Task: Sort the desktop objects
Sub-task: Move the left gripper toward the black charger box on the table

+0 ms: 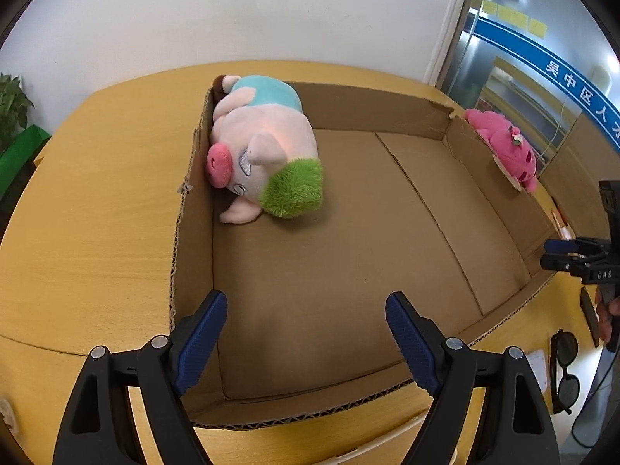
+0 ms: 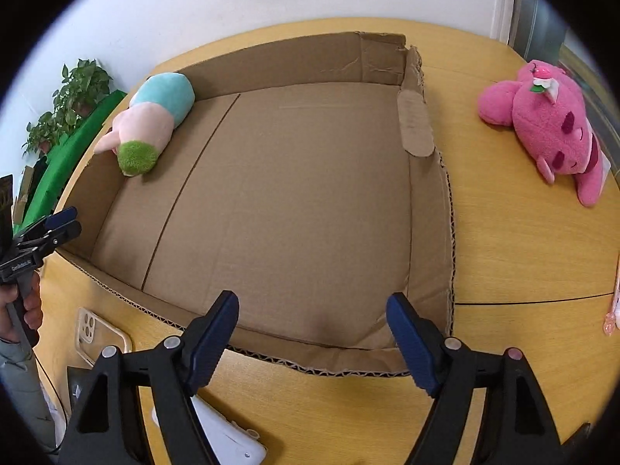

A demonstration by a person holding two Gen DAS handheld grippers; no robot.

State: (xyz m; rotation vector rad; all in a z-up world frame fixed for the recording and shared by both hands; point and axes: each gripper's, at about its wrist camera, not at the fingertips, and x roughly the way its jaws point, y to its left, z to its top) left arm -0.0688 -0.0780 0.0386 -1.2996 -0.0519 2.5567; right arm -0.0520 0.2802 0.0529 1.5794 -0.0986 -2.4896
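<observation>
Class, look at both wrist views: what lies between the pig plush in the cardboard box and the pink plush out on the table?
Between the pig plush and the pink plush, the right wrist view shows bare cardboard floor, then the box side wall, then bare table.

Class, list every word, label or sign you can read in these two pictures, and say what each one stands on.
"DAS": white letters on the black body of the right gripper.
"吴中区人": white characters on the blue band across the glass door.
Label on the left gripper: too blurred to read.
Yellow sticky notes: unreadable.

A plain white wall (image 1: 240, 11) is backing the yellow wooden table (image 2: 515, 255), a leafy potted plant (image 2: 77, 97) is sitting in the corner, and daylight is glancing off the glass partition (image 1: 515, 50).
</observation>
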